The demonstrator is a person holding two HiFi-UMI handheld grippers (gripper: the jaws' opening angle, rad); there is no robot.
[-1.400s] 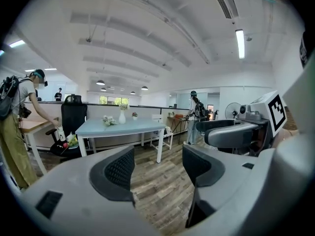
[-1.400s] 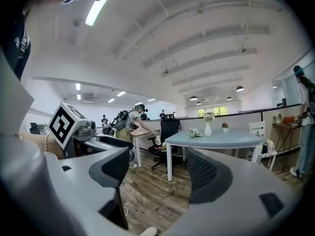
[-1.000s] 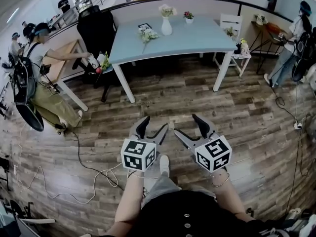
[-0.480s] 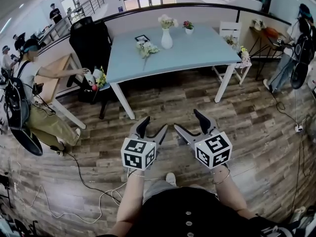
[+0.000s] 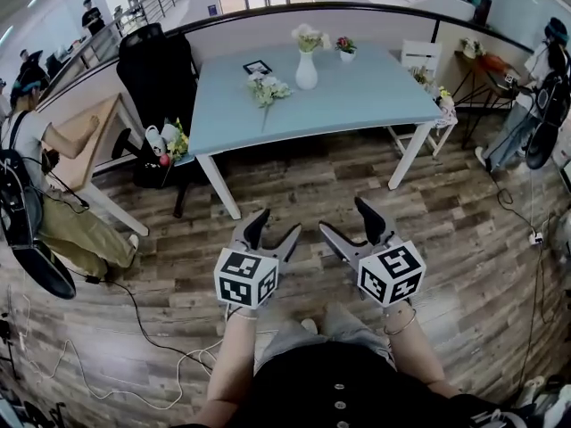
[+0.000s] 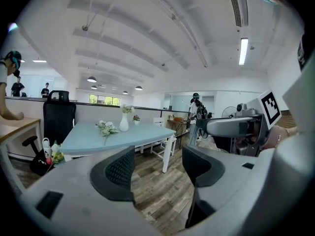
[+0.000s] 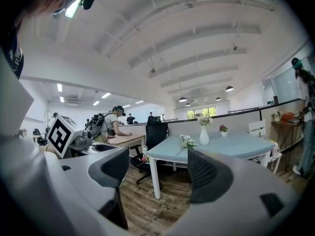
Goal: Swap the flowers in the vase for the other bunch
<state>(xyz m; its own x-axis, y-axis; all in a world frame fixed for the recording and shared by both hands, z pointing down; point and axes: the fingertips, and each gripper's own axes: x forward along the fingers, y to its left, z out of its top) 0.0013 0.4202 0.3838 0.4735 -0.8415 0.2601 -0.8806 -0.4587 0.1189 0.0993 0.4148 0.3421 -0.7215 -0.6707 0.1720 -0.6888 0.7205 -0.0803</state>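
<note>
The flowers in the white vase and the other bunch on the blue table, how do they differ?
The flowers in the vase stand upright in the white vase; the loose bunch lies flat on the table. The flowers in the vase sit farther back; the loose bunch lies nearer and to their left in the head view. Both look pale, whitish.

The person holds both tools low in front of the body, side by side and near each other, tips pointing forward. The left gripper (image 5: 275, 226) has its jaws wide apart with nothing between them, and it's the same deal for the right gripper (image 5: 346, 221). Both bare forearms (image 5: 234, 364) angle inward from bent elbows, and each marker cube (image 5: 247, 277) faces up.
</note>
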